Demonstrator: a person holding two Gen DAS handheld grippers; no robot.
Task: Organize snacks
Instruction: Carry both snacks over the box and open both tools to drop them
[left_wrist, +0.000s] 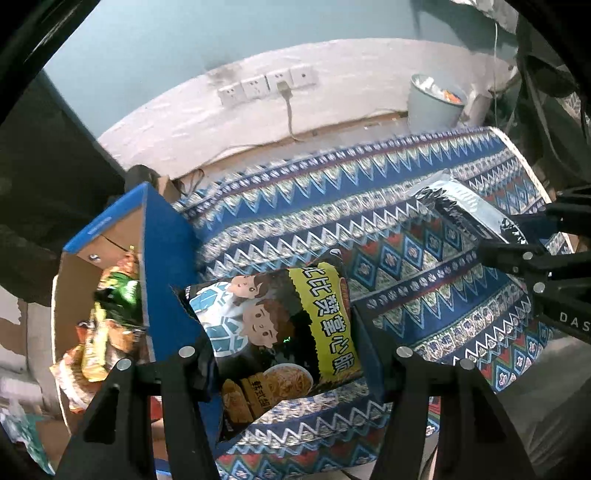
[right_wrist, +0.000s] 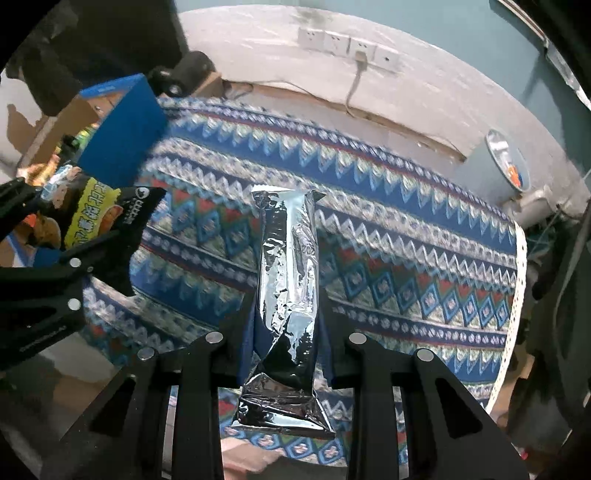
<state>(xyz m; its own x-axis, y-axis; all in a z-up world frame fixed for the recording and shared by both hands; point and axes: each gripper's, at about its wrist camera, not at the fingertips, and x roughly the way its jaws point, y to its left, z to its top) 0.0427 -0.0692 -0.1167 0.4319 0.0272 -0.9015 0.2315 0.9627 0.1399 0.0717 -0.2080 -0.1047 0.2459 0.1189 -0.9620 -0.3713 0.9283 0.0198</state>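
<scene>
My left gripper (left_wrist: 284, 332) is shut on a black snack bag with a yellow band and cartoon faces (left_wrist: 280, 332), lifted above the patterned cloth beside a blue cardboard box (left_wrist: 162, 243). That bag (right_wrist: 96, 218) also shows at the left of the right wrist view, in the left gripper (right_wrist: 88, 236). My right gripper (right_wrist: 286, 306) is shut on a long silver foil packet (right_wrist: 288, 280), held above the cloth. The foil packet (left_wrist: 465, 206) and the right gripper (left_wrist: 517, 240) appear at the right of the left wrist view.
The blue box holds several snack bags (left_wrist: 110, 314) and stands at the table's left end. A blue patterned cloth (left_wrist: 369, 192) covers the table. Behind it are a wall with sockets (left_wrist: 266, 85), a cable and a grey bin (left_wrist: 432, 103).
</scene>
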